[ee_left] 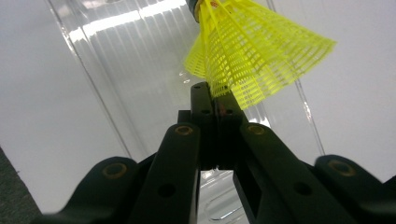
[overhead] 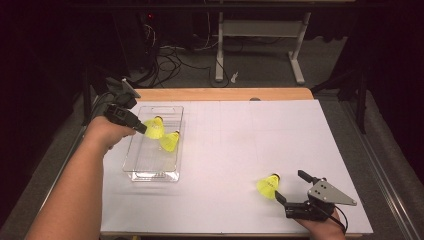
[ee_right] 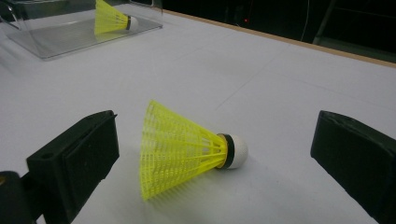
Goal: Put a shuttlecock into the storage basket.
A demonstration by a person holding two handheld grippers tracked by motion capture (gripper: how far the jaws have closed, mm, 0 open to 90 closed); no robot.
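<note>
High view: left tongs at about nine o'clock on the tabletop, hanging over the clear tray, clenched on the skirt edge of a yellow shuttlecock. Second shuttlecock lying inside the tray just beside it, toward five o'clock. Left gripper view: jaws pressed flat together, only a thin bit of mesh pinched at the very tips. Risk there: so shallow a bite could slip and drop the piece early, perhaps onto the tray wall or outside it; could also land on the shuttlecock below and knock it about. Hard to tell how high above the tray floor it hangs.

Right tongs at about five o'clock, released, jaws wide either side of a third shuttlecock lying on its side, cork toward the far jaw. Risk here: closing on the springy skirt may crush it or squirt it forward; a nudge from one jaw first would roll it out of reach.
</note>
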